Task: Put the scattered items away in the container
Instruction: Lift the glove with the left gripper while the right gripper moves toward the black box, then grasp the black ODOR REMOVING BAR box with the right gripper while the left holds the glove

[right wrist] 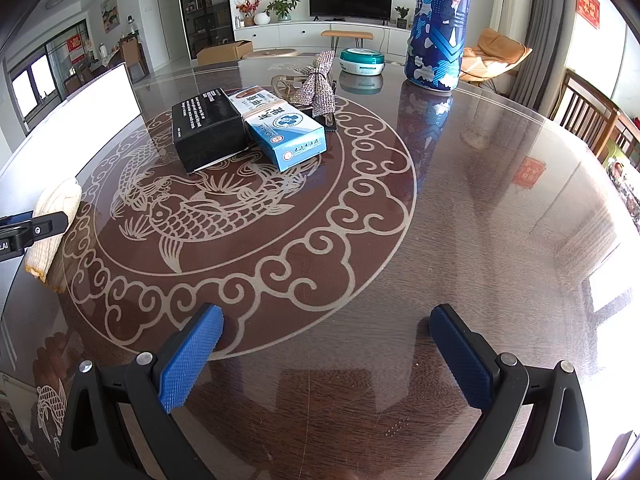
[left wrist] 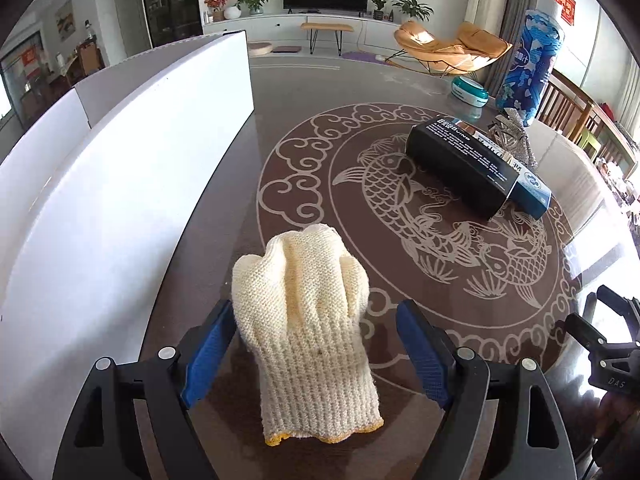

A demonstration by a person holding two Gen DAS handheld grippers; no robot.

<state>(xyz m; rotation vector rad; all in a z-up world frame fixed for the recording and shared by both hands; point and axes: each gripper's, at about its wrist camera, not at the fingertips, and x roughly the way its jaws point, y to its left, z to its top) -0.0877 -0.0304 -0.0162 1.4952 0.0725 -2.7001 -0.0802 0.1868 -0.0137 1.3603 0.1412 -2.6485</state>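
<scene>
A: Which markings are legible?

B: "DAS" in small raised letters on the black gripper body (left wrist: 614, 364) at the right edge of the left wrist view. "LAI", cut off by the frame, on the black gripper body (right wrist: 24, 232) at the left edge of the right wrist view.

A: And the boxes?

B: The black box (right wrist: 208, 130) carries white print, too small to read. The blue-and-white box (right wrist: 286, 130) bears large Chinese characters and a round cross emblem. Red wall hanging (right wrist: 588, 6), upper right: characters illegible.
</scene>
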